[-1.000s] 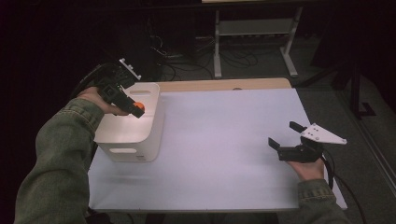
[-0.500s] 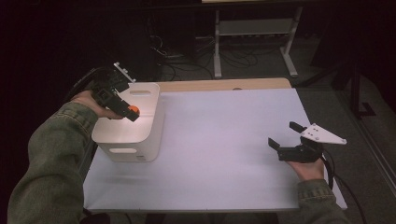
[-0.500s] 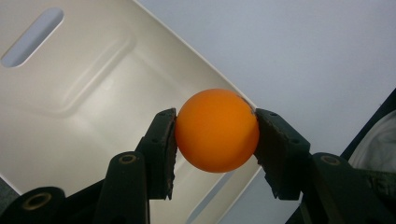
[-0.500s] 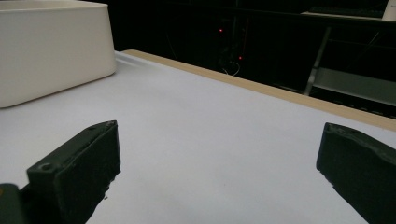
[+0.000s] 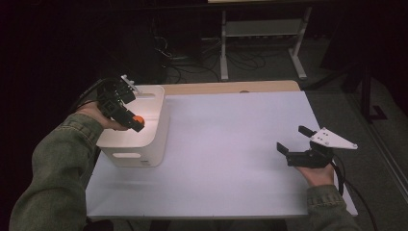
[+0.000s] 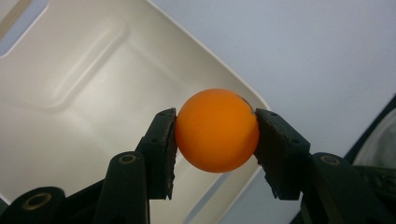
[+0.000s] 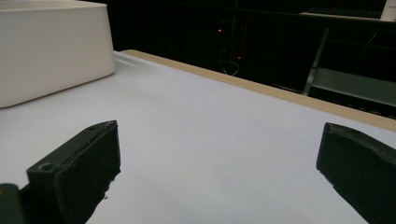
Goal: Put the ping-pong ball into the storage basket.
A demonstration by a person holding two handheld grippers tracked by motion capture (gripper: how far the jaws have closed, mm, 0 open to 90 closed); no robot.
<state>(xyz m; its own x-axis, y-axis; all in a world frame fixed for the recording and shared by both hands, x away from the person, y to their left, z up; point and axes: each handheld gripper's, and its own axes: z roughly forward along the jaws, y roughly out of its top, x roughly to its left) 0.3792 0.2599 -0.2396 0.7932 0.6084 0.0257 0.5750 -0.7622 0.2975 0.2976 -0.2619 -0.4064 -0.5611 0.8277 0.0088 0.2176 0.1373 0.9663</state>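
Spanning the scene, one counter [image 5: 231, 159] carries one white bin [image 5: 144, 144]; two hand-held grippers work above it. The left hand-held gripper [image 6: 215, 133], poised over the bin's open interior, pinches the single orange ball [image 6: 217, 129] at its sides; the smooth ball could slip free and bounce out over the low rim. The right hand-held gripper [image 5: 294, 140] rests released, empty

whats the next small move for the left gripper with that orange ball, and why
Probably open the jaws and let the orange ball drop. The left gripper holds it clamped between both pads, and it looks to hang over the open white bin, whose bare floor shows beneath it. The right gripper rests open, well away.
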